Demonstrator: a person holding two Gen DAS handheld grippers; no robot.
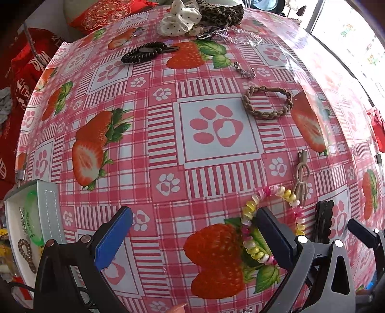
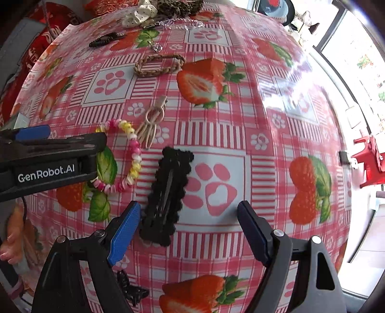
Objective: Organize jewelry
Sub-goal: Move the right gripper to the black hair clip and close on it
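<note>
Nearest in the right wrist view, a small black plastic claw clip (image 2: pixel 131 290) lies on the glossy pink strawberry-and-paw-print oilcloth desk (image 2: pixel 264 115); the left wrist view does not show it. The right tool (image 2: pixel 189 231) stands wide open and empty, its blue ribbed pad just beside the near end of a black crochet-edged snap hair clip (image 2: pixel 166 195). That clip lies flat with its long axis running near to far, leaning slightly right.

The left tool (image 1: pixel 192 237) is also open and holds nothing; its right finger rests inside the loop of a pink, yellow and white spiral plastic hair tie (image 1: pixel 272 224).

Only the left wrist view shows the white open jewelry box (image 1: pixel 51 211) at the near left desk edge, with a brown spiral hair tie (image 1: pixel 25 252) and something green inside.

Just beyond the spiral tie lies a beige elastic hair tie with a metal clasp (image 2: pixel 154 120), pointing far. Farther off sit a brown braided rope ring (image 1: pixel 267 102), a small silver chain (image 1: pixel 244 69), a dark wooden bead bracelet (image 1: pixel 142 53), clear crystal beads (image 1: pixel 243 36), a white dotted fabric scrunchie (image 1: pixel 180 19) and a leopard-print scrunchie (image 1: pixel 221 12).
</note>
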